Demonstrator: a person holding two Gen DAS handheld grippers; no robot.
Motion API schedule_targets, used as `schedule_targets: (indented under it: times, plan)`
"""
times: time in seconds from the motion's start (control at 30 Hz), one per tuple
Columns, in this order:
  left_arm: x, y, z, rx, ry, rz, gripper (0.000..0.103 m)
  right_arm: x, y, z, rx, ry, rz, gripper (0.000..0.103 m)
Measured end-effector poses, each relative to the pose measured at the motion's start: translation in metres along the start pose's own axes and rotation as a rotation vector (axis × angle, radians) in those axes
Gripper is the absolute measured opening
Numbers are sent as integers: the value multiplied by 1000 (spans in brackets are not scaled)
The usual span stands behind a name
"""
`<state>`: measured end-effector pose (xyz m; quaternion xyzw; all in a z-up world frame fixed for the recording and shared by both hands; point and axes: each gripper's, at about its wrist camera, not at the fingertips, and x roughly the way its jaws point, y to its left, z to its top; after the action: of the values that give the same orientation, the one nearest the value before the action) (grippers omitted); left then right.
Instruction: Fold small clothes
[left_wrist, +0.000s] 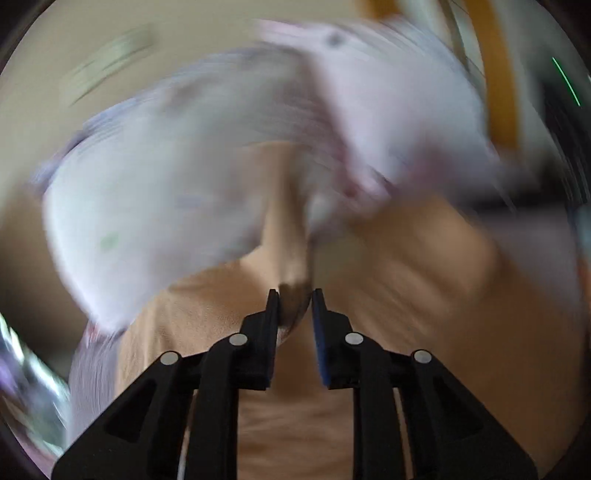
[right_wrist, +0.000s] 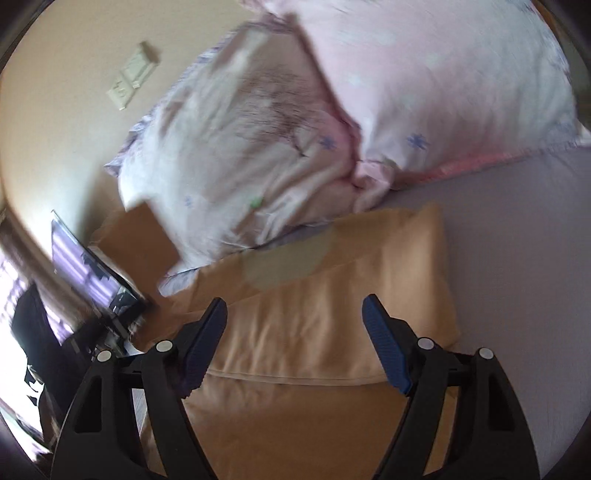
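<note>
Your left tool (left_wrist: 294, 295) is pinching the soft tan cotton garment (right_wrist: 332, 288) lying below the pink pillows (right_wrist: 424, 85); right tool (right_wrist: 294, 306) is spread, so grab the opposite corner and fold evenly.

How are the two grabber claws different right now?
The left gripper has its fingers pinched nearly together on a fold of the tan cloth, while the right gripper is spread wide and holds nothing. The left gripper's picture is smeared by motion; the right gripper's is mostly sharp. Both are black with blue pads and point at the same tan cloth.
</note>
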<state>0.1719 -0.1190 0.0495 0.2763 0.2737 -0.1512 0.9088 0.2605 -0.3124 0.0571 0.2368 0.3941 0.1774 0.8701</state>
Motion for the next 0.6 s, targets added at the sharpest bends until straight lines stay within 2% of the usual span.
schedule_targets:
  times: [0.03,0.07,0.1,0.13,0.2,0.27,0.33,0.37,0.4,0.43,0.47,0.53,0.6]
  plan:
    - [2,-36,-11,134,8,1,19,4,-8,-1,19,23,-2,74]
    - [-1,-55,-21,206,1,4,19,8,-13,-2,28,44,-1,66]
    - [-8,-67,-32,252,-7,2,19,11,-17,-2,29,67,-6,59]
    - [-18,-70,-42,263,-9,-8,20,15,-18,-3,25,80,-15,57]
    - [-37,-54,-57,192,9,-19,36,26,-16,-3,10,117,-25,50]
    - [-48,-25,-70,93,36,3,45,42,-8,-5,-20,166,-43,47]
    - [-52,4,-84,-1,80,43,46,66,0,-9,-66,226,-109,46]
    - [-53,18,-94,-51,113,68,47,74,2,-12,-78,251,-135,39]
    - [-53,29,-103,-90,144,91,49,79,5,-15,-105,243,-156,27]
    - [-52,41,-113,-137,177,114,49,81,13,-17,-161,231,-160,11]
    - [-51,51,-122,-176,201,124,50,82,19,-19,-177,238,-131,3]
    - [-47,63,-136,-240,240,123,50,68,33,-17,-226,149,-133,3]
    - [-42,70,-141,-281,259,109,51,31,39,-4,-240,-28,-177,3]
